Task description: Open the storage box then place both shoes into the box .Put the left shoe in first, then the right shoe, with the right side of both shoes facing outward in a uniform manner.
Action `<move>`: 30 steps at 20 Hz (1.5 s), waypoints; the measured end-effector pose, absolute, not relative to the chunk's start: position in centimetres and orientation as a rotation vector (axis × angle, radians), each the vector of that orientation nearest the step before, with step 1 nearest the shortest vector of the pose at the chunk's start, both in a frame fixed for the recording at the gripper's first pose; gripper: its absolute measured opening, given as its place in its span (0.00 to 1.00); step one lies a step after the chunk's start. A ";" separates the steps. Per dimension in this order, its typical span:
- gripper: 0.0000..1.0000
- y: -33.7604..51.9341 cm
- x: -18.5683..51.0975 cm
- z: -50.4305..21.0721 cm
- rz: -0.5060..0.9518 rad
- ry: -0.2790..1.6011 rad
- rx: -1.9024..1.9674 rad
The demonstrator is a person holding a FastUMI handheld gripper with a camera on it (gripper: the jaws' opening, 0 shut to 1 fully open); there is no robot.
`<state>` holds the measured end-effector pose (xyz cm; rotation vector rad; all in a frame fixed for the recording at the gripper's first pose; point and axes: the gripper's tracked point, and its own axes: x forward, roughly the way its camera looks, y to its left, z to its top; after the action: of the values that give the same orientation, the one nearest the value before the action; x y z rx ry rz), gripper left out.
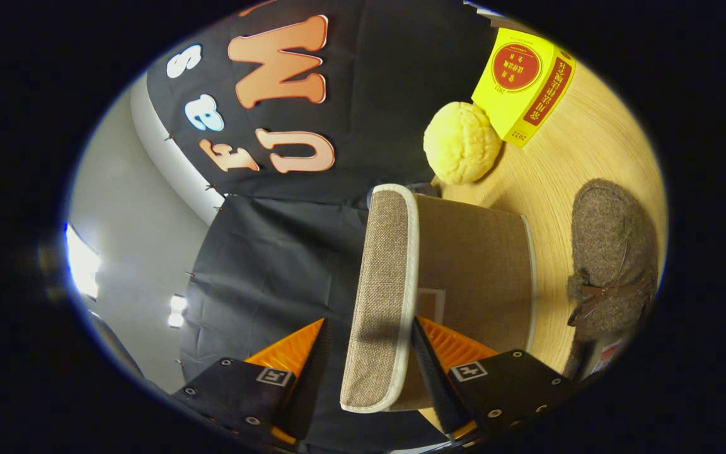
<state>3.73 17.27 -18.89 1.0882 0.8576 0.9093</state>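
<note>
Jaws straddle the box lid [380, 296], apparently not yet pinching it, rolled sideways to lift it off the box [473, 277], while a shoe [612, 258] waits just beyond on the desk [577, 157] beside it.

We saw coarse beige woven cloth on the storage box lid [379, 296], edged in smooth pale piping; the box [476, 265] wall looked finer, matt fabric. The shoe [612, 252] at right was rough, fuzzy grey-brown wool. The table [590, 145] showed pale matt wood grain. The yellow carton [524, 82] looked like smooth card. The gripper [368, 343] fingers, spread either side of the lid, were ribbed orange plastic on matt black.
</note>
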 end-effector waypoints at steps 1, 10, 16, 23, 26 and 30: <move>0.66 17.3 3.7 -18.5 0.909 0.840 1.081; 0.02 18.4 4.5 -14.9 0.801 0.737 1.028; 0.03 22.6 3.4 -9.5 0.827 0.683 1.019; 0.03 30.4 2.3 -6.3 0.827 0.673 0.974; 0.03 34.0 1.8 -6.4 0.819 0.696 0.961; 0.23 36.6 1.3 -8.4 0.784 0.747 0.857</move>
<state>1.33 36.63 -8.44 0.8566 0.7474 0.7837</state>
